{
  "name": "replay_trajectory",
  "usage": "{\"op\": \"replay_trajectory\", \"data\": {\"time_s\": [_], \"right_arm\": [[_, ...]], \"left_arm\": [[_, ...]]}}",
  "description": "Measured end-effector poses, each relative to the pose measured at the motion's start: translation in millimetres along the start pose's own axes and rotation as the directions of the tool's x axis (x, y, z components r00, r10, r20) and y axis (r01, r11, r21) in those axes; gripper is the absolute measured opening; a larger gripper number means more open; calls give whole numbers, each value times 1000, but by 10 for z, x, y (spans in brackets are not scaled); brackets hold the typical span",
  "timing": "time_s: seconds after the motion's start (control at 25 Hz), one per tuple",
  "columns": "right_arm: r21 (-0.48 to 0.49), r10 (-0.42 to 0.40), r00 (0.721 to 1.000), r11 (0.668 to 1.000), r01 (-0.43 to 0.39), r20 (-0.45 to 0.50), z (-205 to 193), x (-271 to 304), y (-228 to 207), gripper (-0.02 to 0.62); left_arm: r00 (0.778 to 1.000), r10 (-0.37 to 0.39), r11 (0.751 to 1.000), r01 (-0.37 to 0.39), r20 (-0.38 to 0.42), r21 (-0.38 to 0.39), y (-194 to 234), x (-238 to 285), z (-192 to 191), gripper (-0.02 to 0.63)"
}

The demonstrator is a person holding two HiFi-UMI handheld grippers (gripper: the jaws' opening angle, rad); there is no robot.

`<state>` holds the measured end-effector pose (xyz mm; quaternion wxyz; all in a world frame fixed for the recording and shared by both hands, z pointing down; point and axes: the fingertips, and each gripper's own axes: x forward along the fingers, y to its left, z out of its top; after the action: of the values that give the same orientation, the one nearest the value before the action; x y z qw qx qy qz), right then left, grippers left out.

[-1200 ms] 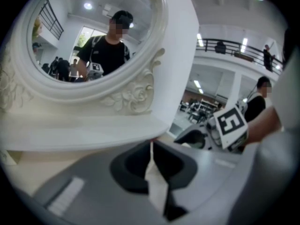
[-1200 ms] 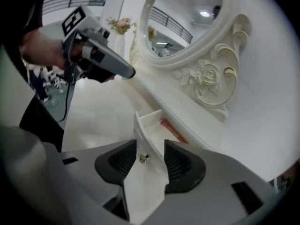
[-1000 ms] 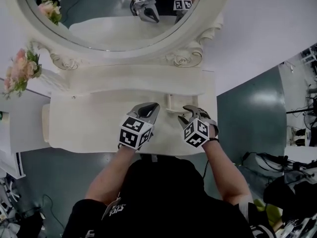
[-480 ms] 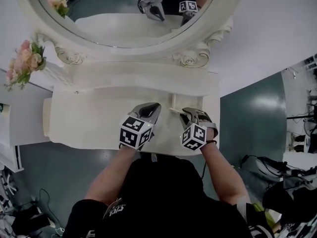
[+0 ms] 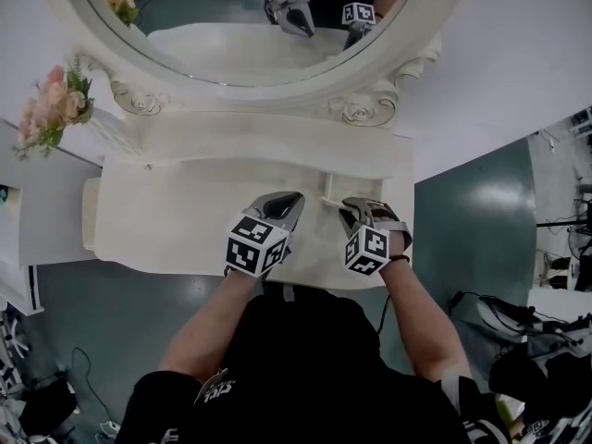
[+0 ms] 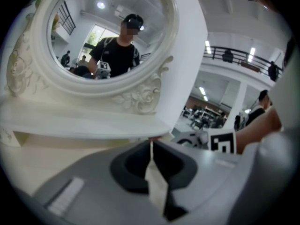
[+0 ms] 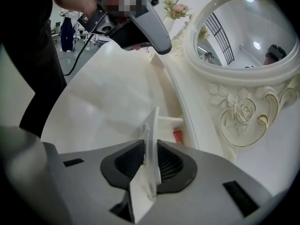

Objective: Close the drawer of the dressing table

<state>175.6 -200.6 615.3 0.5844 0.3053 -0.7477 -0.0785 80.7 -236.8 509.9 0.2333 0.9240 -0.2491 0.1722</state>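
The white dressing table [image 5: 166, 213] has a small drawer [image 5: 327, 195] pulled out at its right, below the shelf. Its thin white front panel [image 7: 151, 125] stands on edge between the pads of my right gripper [image 7: 150, 150], whose jaws are closing and touch it on both sides. A small red thing [image 7: 177, 136] lies inside the drawer. In the head view my right gripper [image 5: 350, 213] points steeply down at the drawer. My left gripper [image 5: 293, 199] hovers over the tabletop just left of it, jaws shut [image 6: 151, 143] with nothing between them.
A big oval mirror [image 5: 240, 26] with carved rose trim [image 5: 368, 109] rises behind the shelf and reflects both grippers. Pink flowers [image 5: 54, 109] stand at the far left. Grey-green floor [image 5: 472, 211] lies right of the table, with cables further off.
The right gripper's jaws, wide apart a second ago, have come together onto the drawer front, and its cube has rolled a little. The left gripper has stayed put.
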Motion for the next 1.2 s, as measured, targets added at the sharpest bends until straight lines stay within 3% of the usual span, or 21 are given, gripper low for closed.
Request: {"op": "replay_trajectory", "data": {"time_s": [0.28, 0.56, 0.64, 0.76, 0.84, 1.0, 1.12, 1.2], "right_arm": [[-50, 60, 998, 997, -60, 6, 35, 0, 23, 66], [-27, 47, 999, 999, -47, -2, -3, 13, -52, 75], [7, 13, 1000, 1000, -13, -3, -10, 10, -105, 92], [133, -45, 999, 990, 43, 19, -10, -55, -205, 146], [242, -95, 994, 967, 81, 45, -17, -158, -259, 169], [439, -202, 976, 887, 145, 86, -75, -415, -288, 137], [560, -195, 975, 822, 101, 110, -131, -478, -178, 83], [626, -183, 976, 777, 69, 120, -172, -452, -87, 83]], "left_arm": [[1000, 9, 1000, -9, 0, -11, 20, -38, -23, 21], [1000, 11, 1000, -11, 3, -17, 7, -40, -11, 21], [1000, 11, 1000, -11, 2, -16, 5, -39, -14, 21], [1000, 9, 1000, -9, -2, -14, 0, -39, -26, 21], [1000, 5, 1000, -5, -7, -12, -13, -36, -39, 21], [1000, -4, 1000, 4, -15, -5, -43, -30, -56, 21], [1000, -9, 1000, 9, -23, -2, -63, -25, -78, 21], [1000, -11, 1000, 11, -29, -1, -77, -19, -99, 21]]}}
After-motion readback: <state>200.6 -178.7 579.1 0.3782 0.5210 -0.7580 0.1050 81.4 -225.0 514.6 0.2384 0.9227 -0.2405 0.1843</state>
